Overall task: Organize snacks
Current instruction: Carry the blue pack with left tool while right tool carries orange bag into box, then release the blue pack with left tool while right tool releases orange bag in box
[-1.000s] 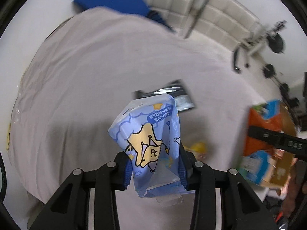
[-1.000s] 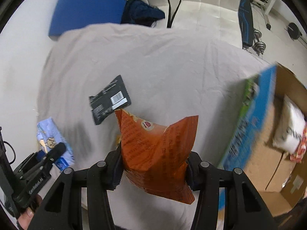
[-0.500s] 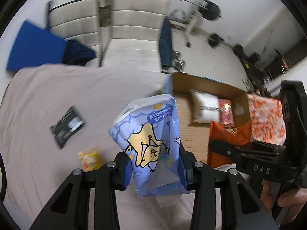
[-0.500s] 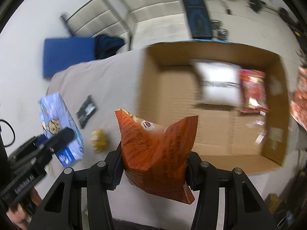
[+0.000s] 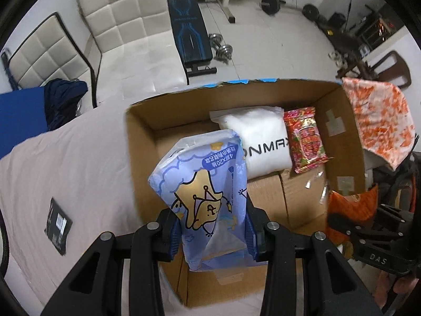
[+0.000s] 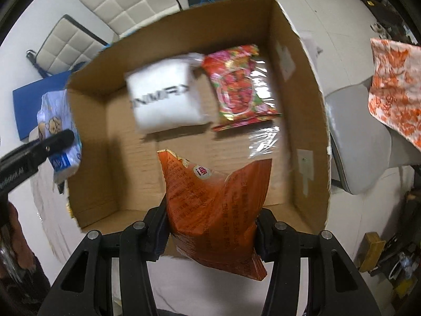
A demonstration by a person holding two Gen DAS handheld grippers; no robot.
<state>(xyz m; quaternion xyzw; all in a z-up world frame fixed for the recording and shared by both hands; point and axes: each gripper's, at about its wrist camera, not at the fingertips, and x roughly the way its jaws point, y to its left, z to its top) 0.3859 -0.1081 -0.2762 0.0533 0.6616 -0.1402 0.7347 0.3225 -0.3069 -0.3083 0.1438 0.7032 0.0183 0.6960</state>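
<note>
Two snack packs hung above an open cardboard box (image 6: pixel 319 110) that stood beside a sheet-covered bed (image 5: pixel 79 173). The left gripper (image 5: pixel 211 227) had its fingers closed tight on a blue cartoon-printed pack (image 5: pixel 205 192), pinched near its lower end and held upright at the box's left wall. The right gripper (image 6: pixel 210 233) clamped an orange bag (image 6: pixel 215 205) the same way over the box floor. Inside lay a white packet (image 6: pixel 163 100) just beside a red packet (image 6: pixel 239 87). A black sachet (image 5: pixel 58 222) lay on the bed.
</note>
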